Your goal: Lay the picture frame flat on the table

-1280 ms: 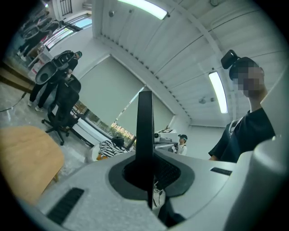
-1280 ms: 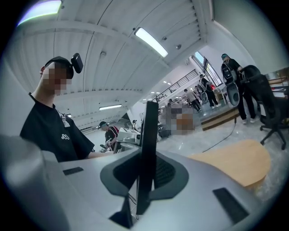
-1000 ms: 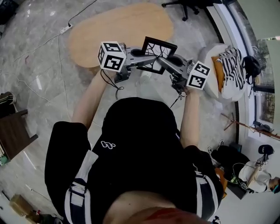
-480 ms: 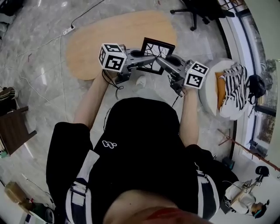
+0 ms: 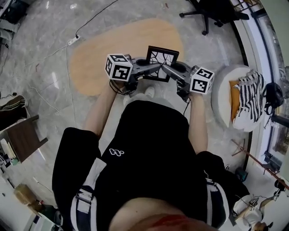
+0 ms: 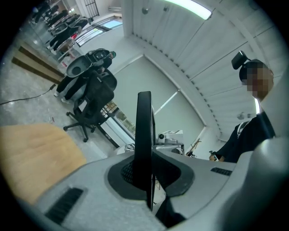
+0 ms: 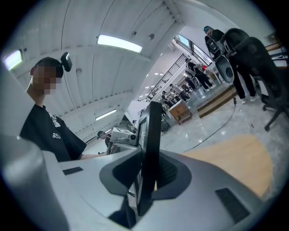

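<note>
Picture frame [image 5: 161,63], black and square, is being held upright in the air above the near edge of the oval wooden bench [image 5: 104,49], with its face being turned toward the person. It is being gripped from both sides. The left tongs [image 5: 153,68] are being kept closed on the frame's lower left edge, and in the left gripper view that thin edge [image 6: 144,135] is being pinched between the dark pads. The right tongs [image 5: 165,68] are being kept closed on the lower right edge in the same way, with the edge [image 7: 151,144] standing between the pads in the right gripper view. Both tongs are being pointed inward, toward each other, just this side of the bench. Beyond the bench's far right end a black office chair [image 5: 212,13] is being shown, and to the right of the bench a white round seat [image 5: 223,97] is being covered by a striped cloth [image 5: 250,97].
</note>
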